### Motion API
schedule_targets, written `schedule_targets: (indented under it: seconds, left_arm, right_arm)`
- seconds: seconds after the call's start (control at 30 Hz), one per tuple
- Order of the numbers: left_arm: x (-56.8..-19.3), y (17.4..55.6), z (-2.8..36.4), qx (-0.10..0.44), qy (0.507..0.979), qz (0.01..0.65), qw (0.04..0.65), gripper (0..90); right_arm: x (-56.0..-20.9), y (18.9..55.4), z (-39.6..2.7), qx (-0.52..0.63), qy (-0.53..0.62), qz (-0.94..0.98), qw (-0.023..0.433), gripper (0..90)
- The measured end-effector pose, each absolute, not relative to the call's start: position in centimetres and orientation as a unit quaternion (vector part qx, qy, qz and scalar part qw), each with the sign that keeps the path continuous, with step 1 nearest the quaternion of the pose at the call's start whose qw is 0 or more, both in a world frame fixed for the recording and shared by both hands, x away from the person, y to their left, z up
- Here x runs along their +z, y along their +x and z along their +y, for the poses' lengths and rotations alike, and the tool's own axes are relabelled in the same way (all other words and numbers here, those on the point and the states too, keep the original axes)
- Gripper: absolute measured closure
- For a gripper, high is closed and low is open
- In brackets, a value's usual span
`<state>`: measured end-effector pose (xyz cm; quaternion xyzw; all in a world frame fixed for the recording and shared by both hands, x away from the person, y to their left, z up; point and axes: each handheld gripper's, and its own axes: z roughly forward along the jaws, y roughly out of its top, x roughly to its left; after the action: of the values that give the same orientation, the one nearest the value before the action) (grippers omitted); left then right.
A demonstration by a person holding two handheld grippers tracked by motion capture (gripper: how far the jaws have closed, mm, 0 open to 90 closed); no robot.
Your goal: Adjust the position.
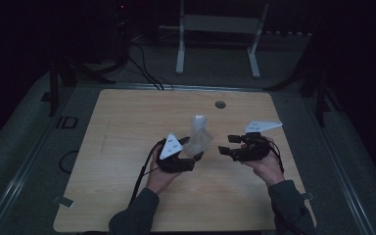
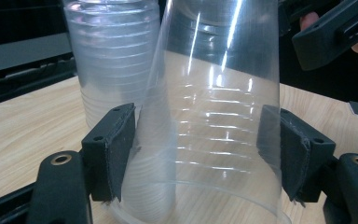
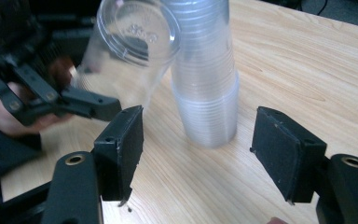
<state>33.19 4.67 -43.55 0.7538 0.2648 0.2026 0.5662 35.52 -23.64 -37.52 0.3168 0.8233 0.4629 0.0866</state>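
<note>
- The left claw [image 2: 200,154] clamps a single clear cup [image 2: 214,121] between its pads, upside down and tilted.
- Just behind that cup stands a stack of cups [image 3: 207,79] on the table [image 1: 127,127].
- The right claw [image 3: 198,154] is wide open, holding nothing, the stack just ahead of its jaws.

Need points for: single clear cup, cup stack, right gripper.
single clear cup [image 2: 219,140], left gripper view, ribbed side wall between the fingers
cup stack [image 3: 207,93], right gripper view, side of the stack
right gripper [image 3: 198,154], right gripper view, midway between its fingertips
</note>
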Motion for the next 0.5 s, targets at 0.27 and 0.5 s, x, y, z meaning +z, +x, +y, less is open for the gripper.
schedule_targets:
  seconds: [0.27, 0.5]
  left_arm:
    - [-43.3, 33.3, 5.4, 0.194, 0.754, 0.265, 0.569, 28.9]
    - [-43.3, 33.3, 5.5, 0.186, 0.757, 0.261, 0.570, 28.9]
  right_arm:
    - [-37.1, 36.7, -22.1, 0.391, 0.254, 0.879, 0.096, 34.1]
    - [-37.0, 37.7, -21.3, 0.342, 0.218, 0.910, 0.087, 35.2]
